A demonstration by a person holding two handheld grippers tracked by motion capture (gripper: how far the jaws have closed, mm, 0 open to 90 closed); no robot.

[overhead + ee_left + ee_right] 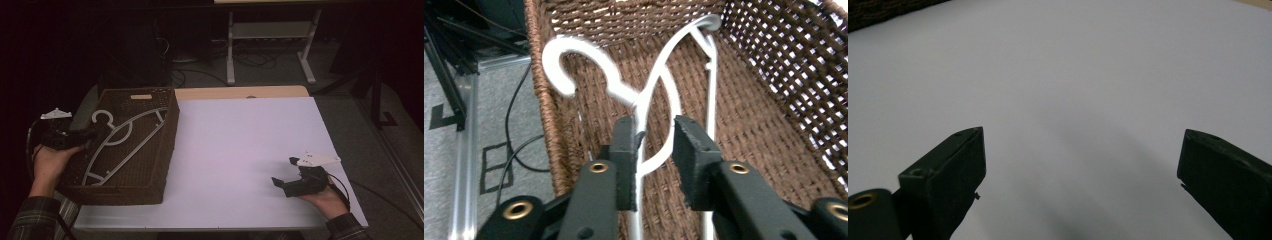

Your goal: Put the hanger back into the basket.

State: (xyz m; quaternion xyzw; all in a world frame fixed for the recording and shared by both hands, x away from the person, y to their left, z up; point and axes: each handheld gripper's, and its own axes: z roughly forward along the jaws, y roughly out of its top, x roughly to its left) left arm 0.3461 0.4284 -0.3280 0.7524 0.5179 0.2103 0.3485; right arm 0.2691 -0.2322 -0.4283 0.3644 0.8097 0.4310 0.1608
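Your left hand-held gripper (651, 142), jaws part-open and straddling the hanger (659, 95) neck unclamped, sits nearest; hanger runs lengthwise along the basket (769, 100).

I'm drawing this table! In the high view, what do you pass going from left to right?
Left black two-jaw gripper → white plastic coat hanger lying in the brown woven wicker basket → bare white tabletop → right black two-jaw gripper.

Hanger's (659, 95) lower end cut off behind left claw (654, 150).
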